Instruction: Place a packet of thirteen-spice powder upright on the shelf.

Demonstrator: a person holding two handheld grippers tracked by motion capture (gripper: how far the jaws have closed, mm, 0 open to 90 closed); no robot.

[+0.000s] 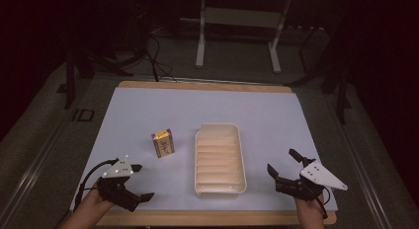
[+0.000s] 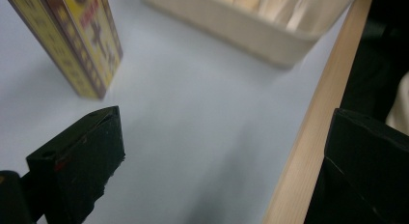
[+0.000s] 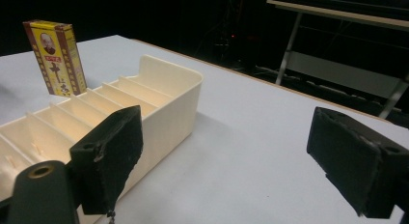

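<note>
A cream-coloured plastic tray (image 1: 220, 189) with a row of crosswise dividers lies lengthwise near the middle of the pale blue-white table mat (image 1: 148, 110), and everything else is placed here against it. A small yellow and dark red cardboard box (image 1: 162, 143) stands upright on the mat just to the left of the tray, close to its far half but not touching it; in the right gripper view the same box (image 3: 55, 57) rises beyond the tray's far wall (image 3: 164, 103), printed with a portrait and red characters. The left gripper (image 1: 139, 182), black with a grey three-cornered plate on top, is held in a hand (image 1: 89, 209) at the near edge of the mat, well to the left of the tray and nearer the person than the box; its jaws stand wide apart with nothing between them. In the left gripper view the box (image 2: 72, 40) stands just beyond one jaw, apart from it, with the tray's corner (image 2: 270, 40) farther off and the mat's light wooden table edge (image 2: 313, 137) running beside the other jaw. The right gripper (image 1: 282, 163), also black with a grey plate, sits to the right of the tray's near end, close to it but not touching, jaws likewise spread wide and empty. In the right gripper view one jaw overlaps the tray's side wall, the other hanging over bare mat (image 3: 251, 147).
</note>
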